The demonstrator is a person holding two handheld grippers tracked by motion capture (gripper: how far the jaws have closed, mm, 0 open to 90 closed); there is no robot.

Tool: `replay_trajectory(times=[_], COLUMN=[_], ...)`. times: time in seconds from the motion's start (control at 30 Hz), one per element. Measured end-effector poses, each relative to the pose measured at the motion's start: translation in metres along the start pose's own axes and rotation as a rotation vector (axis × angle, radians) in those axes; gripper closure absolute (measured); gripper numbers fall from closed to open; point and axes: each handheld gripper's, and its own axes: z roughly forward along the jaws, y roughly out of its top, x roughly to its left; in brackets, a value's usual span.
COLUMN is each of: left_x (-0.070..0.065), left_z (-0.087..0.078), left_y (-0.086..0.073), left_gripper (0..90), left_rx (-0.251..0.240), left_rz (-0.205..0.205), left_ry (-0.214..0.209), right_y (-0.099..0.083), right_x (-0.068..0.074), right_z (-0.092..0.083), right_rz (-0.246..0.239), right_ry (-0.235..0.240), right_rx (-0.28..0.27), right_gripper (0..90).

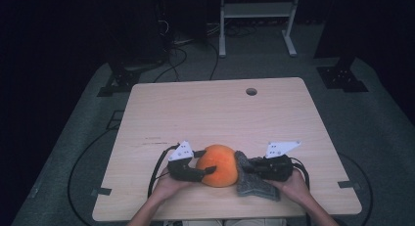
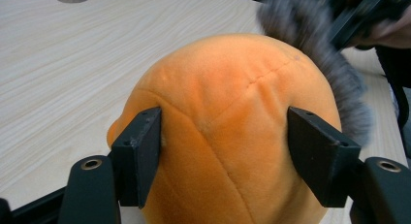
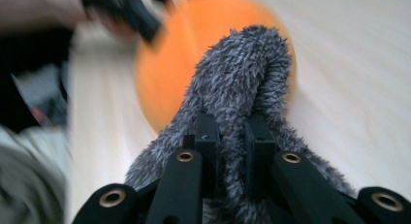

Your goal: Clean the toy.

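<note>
An orange ball (image 1: 218, 165) of plush sits on the table (image 1: 215, 113), near the edge closest to the person, well apart from the round hole (image 1: 251, 91) at the far side. Seams run across its soft surface, plain in the left gripper view (image 2: 228, 122).

The left gripper (image 1: 204, 162) lies on the ball's left side, held in the left hand (image 1: 169, 184). Its jaws straddle the ball, one on each flank. In the left gripper view the pads (image 2: 143, 151) stand against the plush on both sides; the left pad seems to touch it, but whether the two press in firmly is hard to tell. The jaws are partly spread, about as wide as the ball is at that height.

A grey furry cloth (image 1: 252, 179) lies against the ball's right side, touching it, and trails down toward the near table edge. The right gripper (image 1: 244, 169), held in the right hand (image 1: 296, 184), is on the ball's right and pinches this cloth: in the right gripper view its jaws are pressed close together with the fur (image 3: 242, 98) bunched between them, and a fold of it rises up in front of the ball (image 3: 179, 73). A white three-cornered plate (image 1: 281, 147) sits on top of the right gripper, another (image 1: 181, 150) on the left one.

Beyond the table, on the floor past the hole, stands a white frame (image 1: 257, 20).
</note>
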Motion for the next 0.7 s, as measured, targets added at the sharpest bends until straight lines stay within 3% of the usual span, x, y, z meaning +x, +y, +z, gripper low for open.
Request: replay_trajectory(times=[0.07, 0.17, 0.3, 0.33, 0.4, 0.43, 0.53, 0.6, 0.7], left_x=[-0.005, -0.006, -0.003, 0.002, 0.003, 0.003, 0.002, 0.002, -0.002], left_z=[-0.001, -0.007, -0.009, -0.004, 0.0, 0.006, 0.004, 0.0, 0.0], left_y=[-0.002, -0.002, 0.005, 0.014, 0.016, 0.014, 0.007, 0.004, 0.0], left_gripper=[32.2, 29.9, 6.9, 4.6, 8.8, 14.0, 23.6, 26.2, 28.5], left_rx=[-0.005, 0.001, -0.012, -0.021, -0.011, 0.018, 0.025, 0.027, 0.01], left_rz=[0.001, 0.014, 0.024, 0.027, 0.037, 0.051, 0.028, 0.019, 0.012], left_ry=[0.013, 0.001, -0.021, -0.04, -0.049, -0.06, -0.037, -0.032, -0.002], right_y=[0.015, 0.028, 0.026, 0.025, 0.024, 0.022, 0.014, 0.002, -0.005], right_x=[0.006, 0.01, 0.011, 0.012, 0.012, 0.011, 0.005, 0.0, -0.001], right_z=[0.004, 0.019, 0.026, 0.026, 0.025, 0.025, 0.02, 0.014, 0.009], right_rz=[-0.029, -0.063, -0.093, -0.097, -0.096, -0.094, -0.06, -0.037, -0.007], right_ry=[0.013, 0.025, 0.049, 0.056, 0.05, 0.045, 0.032, -0.008, -0.02], right_rx=[-0.04, -0.01, 0.017, 0.016, 0.011, 0.006, 0.009, 0.056, 0.081], right_gripper=[79.2, 79.3, 79.3, 79.2, 79.3, 79.3, 79.3, 79.3, 79.2])
